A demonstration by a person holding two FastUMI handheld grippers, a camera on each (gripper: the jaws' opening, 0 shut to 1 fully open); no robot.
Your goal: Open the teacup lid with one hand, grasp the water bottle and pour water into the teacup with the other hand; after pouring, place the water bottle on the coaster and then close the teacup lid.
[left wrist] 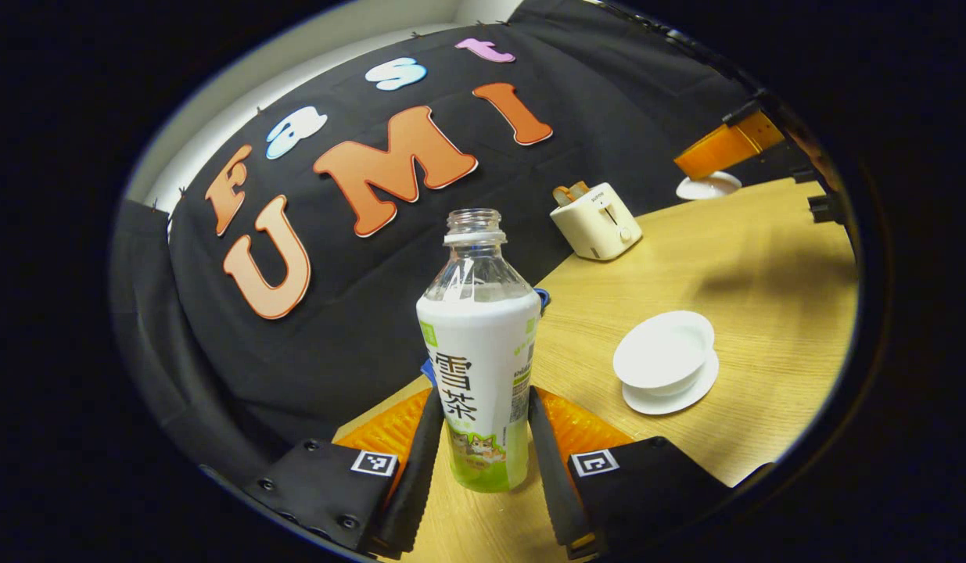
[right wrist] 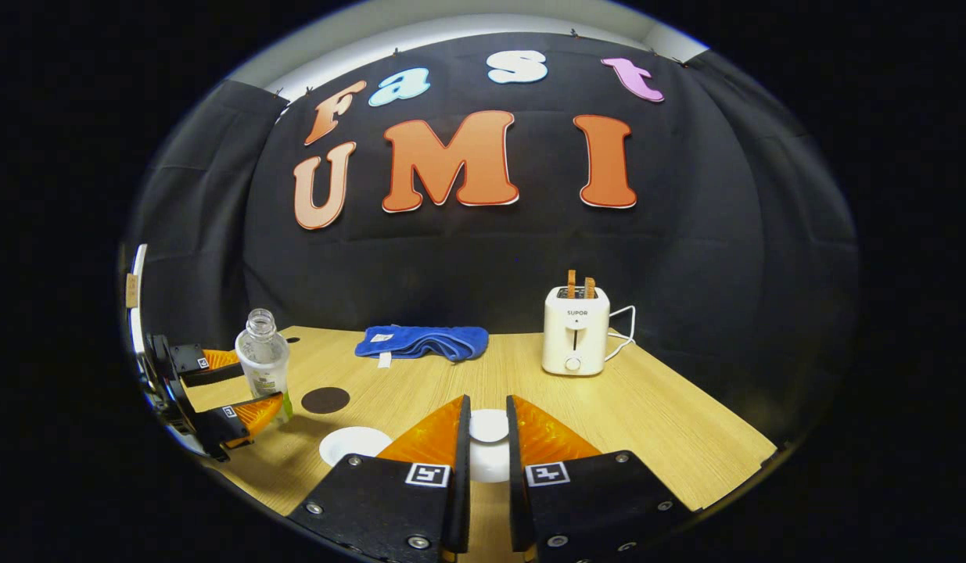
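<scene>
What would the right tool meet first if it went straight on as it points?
Holding the lid, the right tool probably passes between blue towel and toaster, free until the black cloth wall; depth is unclear.

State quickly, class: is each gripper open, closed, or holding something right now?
Left gripper: closed on the water bottle.
Right gripper: closed on the teacup lid.

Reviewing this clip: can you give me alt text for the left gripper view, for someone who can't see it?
The left gripper has its two fingers around an uncapped water bottle, standing upright on the wooden table. To the right sits a white teacup, lid off, on its saucer. Farther back stands a cream toaster against the black cloth wall, with the right gripper holding the white lid.
</scene>
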